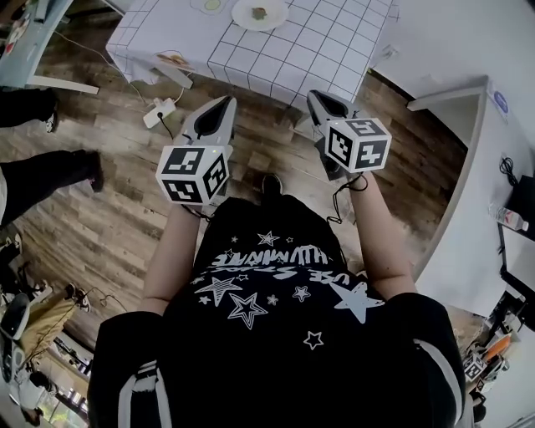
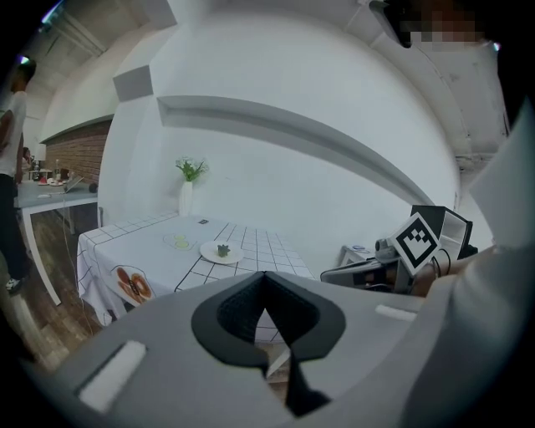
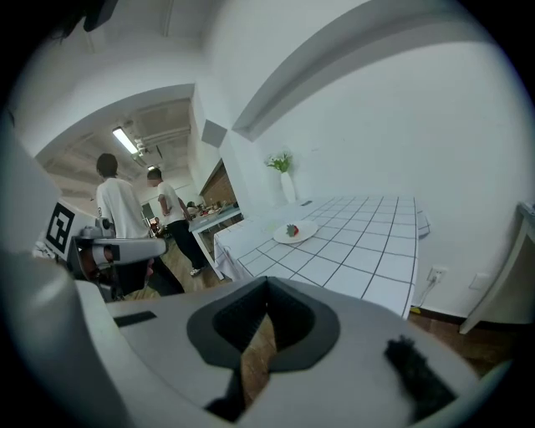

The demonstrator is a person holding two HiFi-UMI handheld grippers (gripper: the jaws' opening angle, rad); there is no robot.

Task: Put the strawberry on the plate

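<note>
**Gridded table, sparsely laid**

A table (image 1: 334,42) under a white cloth with a dark grid carried a white plate (image 1: 277,20), a pale green disc (image 2: 180,242) near the plate, and a white vase (image 2: 185,199) of green sprigs by the wall. On the wooden floor (image 1: 109,226) beside the table lay a white power strip (image 1: 159,112)

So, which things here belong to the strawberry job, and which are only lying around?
Job: strawberry, already on the plate, on the table; left gripper and right gripper, both shut, empty.
Lying about: vase, power strip, water bottle.
</note>
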